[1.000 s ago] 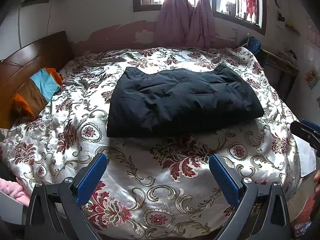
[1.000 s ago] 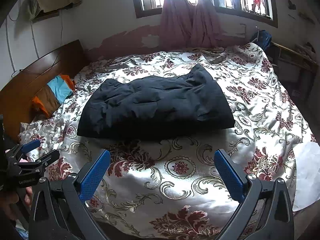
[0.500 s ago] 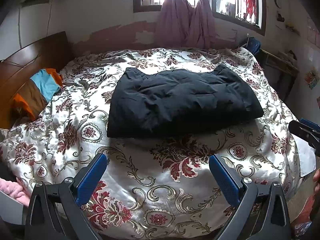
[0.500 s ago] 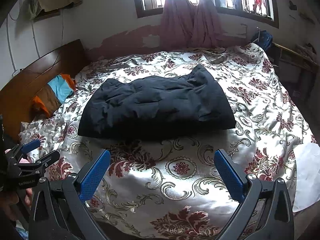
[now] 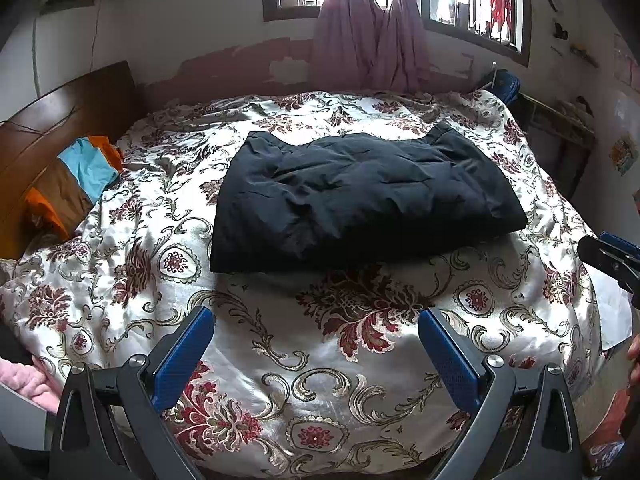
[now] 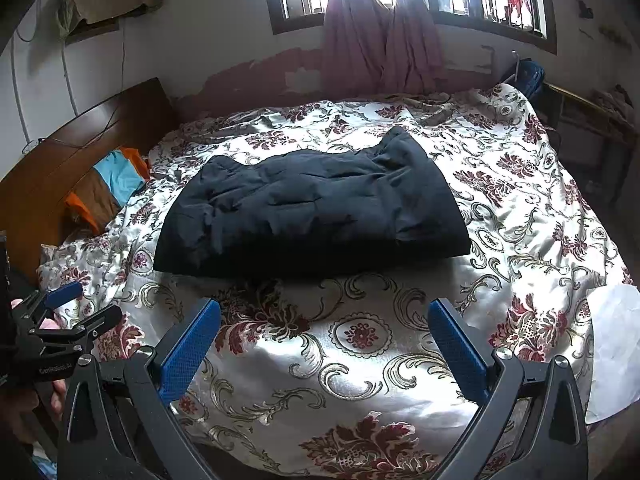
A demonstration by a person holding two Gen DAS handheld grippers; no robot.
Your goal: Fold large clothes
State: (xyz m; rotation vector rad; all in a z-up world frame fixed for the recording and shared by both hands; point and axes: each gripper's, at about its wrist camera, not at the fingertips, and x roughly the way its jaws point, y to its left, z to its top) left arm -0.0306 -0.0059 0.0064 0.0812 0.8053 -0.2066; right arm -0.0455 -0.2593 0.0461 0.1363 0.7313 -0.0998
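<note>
The left gripper [image 5: 316, 356] hangs low over the near edge of the bed, its blue pads [image 5: 182, 356] spread wide with nothing between them. The right gripper [image 6: 326, 350] stands the same way just beside it: jaws wide, empty, over the floral cover [image 6: 360, 360]. Each shows at the edge of the other's view, and neither touches cloth.

Past them, well apart from both, the dark jacket [image 5: 360, 196] lies in the middle of the bed as a compact, puffy rectangle. Its near edge is a thick rounded fold, and two small corners poke up at the far edge. No sleeve or hood trails out that I can see, though the far side is partly hidden behind the bulk. Against the headboard [image 5: 60, 120] at the left sits an orange, brown and blue pillow [image 5: 76, 184]; pink curtains [image 5: 368, 40] hang at the window beyond.

Judged from how it lies, the folding looks done or very nearly so. The bundle is squared and both tools are clear of it. What could remain is one more halving or a bit of smoothing of the rumpled top, but nothing in view demands it.

Against the frames from a second and half a second ago, almost nothing differs. The jacket keeps its shape and place, the grippers keep their wide stance, and the views shift only slightly.
</note>
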